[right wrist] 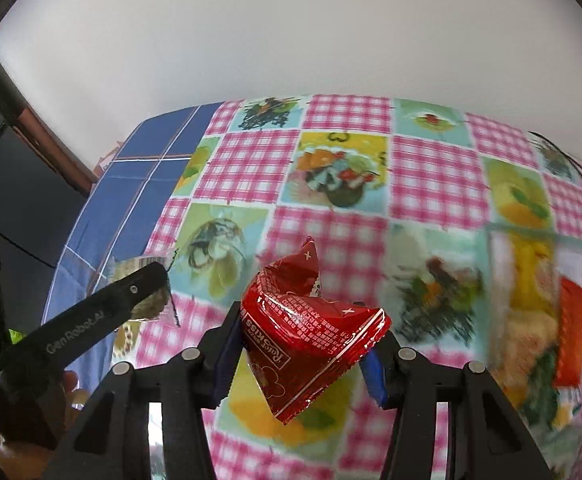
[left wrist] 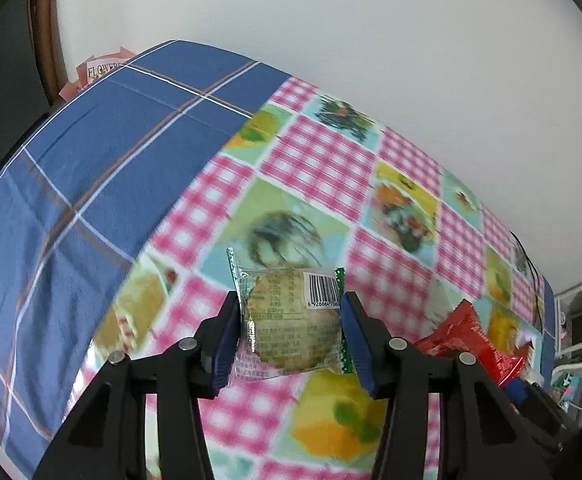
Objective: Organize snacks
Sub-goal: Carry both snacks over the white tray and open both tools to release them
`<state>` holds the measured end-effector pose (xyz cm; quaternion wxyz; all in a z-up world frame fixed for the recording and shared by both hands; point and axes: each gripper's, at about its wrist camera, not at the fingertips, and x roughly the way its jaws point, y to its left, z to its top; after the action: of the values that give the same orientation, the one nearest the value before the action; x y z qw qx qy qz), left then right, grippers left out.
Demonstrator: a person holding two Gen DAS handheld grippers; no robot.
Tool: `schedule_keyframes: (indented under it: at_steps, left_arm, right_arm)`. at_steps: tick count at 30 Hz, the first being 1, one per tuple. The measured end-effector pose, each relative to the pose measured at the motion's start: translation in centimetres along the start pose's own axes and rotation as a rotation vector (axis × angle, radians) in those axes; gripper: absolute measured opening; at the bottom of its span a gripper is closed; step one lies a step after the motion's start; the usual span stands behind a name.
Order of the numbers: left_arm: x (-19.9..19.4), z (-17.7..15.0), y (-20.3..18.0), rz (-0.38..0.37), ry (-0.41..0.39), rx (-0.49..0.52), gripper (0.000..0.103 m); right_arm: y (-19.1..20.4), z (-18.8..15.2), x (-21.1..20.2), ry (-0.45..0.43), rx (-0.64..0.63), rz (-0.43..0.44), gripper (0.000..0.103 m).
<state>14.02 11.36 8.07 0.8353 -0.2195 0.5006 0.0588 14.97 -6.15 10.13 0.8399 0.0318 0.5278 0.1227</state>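
Inspection finds both grippers loaded. In the left wrist view, we see the left gripper (left wrist: 289, 334) clamped on a clear-wrapped biscuit packet (left wrist: 289, 322), low and centre in frame, held by its side edges above the patterned desk cloth (left wrist: 319, 160). In the right wrist view, the right gripper (right wrist: 301, 354) pinches a red foil snack packet (right wrist: 311, 332), low centre, also clear of the cloth. At the right edge of that frame sits a blurred clear container (right wrist: 547, 320) with packets inside; we cannot tell its exact form. We judge both packets light, their film slippery and crinkly. The biscuit is likely brittle, so we favour a gentle hold across the wrapper edges. The foil packet looks puffed and soft, and is best gripped at its crimped seam.
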Motion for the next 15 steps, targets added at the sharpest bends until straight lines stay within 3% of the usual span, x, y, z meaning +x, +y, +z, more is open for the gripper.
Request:
schedule_keyframes:
  at_steps: [15]
  left_arm:
    - [-5.1,-9.1,-7.9,-0.038,-0.059,0.040,0.052]
  right_arm:
    - [-7.4,-7.6,-8.2,-0.125,0.100,-0.014,0.055]
